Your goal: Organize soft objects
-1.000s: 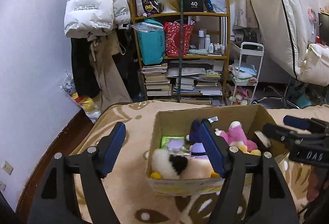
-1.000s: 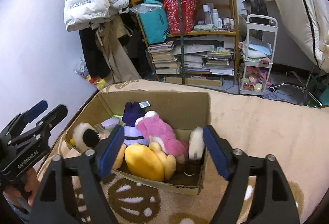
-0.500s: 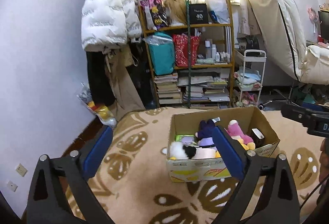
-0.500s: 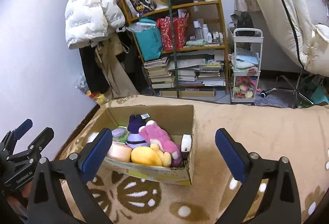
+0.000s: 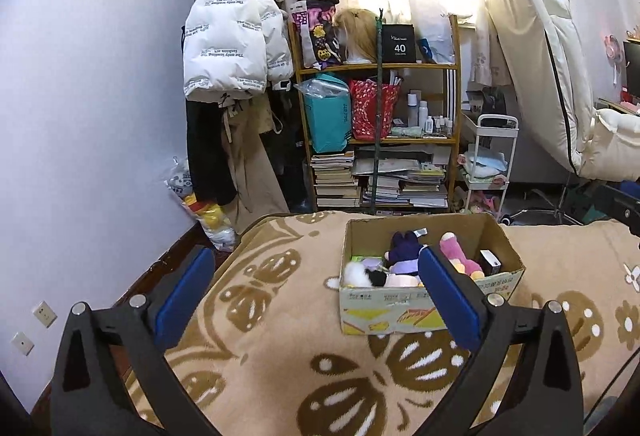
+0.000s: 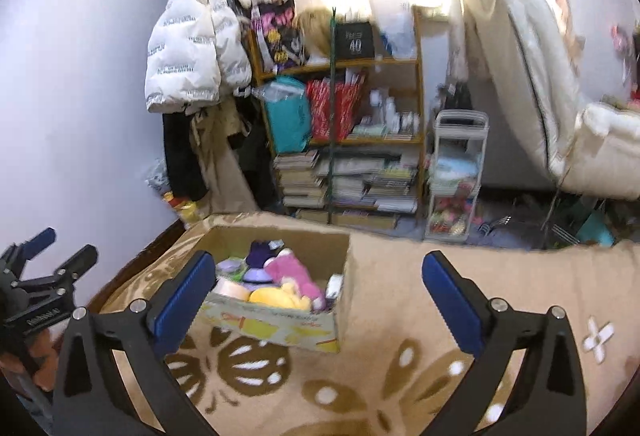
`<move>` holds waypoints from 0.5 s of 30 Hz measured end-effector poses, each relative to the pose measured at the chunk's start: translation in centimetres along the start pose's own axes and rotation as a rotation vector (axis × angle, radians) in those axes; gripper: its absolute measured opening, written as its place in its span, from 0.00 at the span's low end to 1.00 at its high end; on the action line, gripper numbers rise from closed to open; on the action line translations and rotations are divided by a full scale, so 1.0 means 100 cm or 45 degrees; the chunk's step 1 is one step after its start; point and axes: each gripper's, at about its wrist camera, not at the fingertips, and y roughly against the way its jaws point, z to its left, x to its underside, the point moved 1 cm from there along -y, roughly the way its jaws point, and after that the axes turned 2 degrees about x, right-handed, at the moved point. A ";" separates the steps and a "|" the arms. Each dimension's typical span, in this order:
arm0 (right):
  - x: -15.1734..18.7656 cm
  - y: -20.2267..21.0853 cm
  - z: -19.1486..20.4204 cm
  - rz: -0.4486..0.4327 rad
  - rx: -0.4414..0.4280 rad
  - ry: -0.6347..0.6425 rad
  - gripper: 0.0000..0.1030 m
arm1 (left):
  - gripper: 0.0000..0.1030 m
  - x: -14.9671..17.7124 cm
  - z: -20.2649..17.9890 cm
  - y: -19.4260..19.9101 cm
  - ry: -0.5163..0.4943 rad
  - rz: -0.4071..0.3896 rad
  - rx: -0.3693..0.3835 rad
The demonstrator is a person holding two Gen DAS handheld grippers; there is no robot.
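My left gripper (image 5: 316, 292) is opening, its flat blue pads (image 5: 186, 286) gaping at the bottom of the frame with nothing between them. My right gripper (image 6: 314, 290) stands spread wide and empty too. Both tilt downward over the fuzzy tan blanket (image 5: 280, 348) with its brown flower shapes. The cardboard box (image 5: 404, 310), square and open-topped, sits right of centre in the left view and left of centre in the blurred right view. Inside are plush toys: a pink one (image 5: 460, 256), a purple one (image 5: 402, 250), a rounded yellow one (image 6: 276, 296).
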 end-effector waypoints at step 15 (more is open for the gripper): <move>0.030 0.001 0.012 0.045 0.013 0.050 1.00 | 0.98 0.028 0.016 0.022 0.027 0.024 -0.037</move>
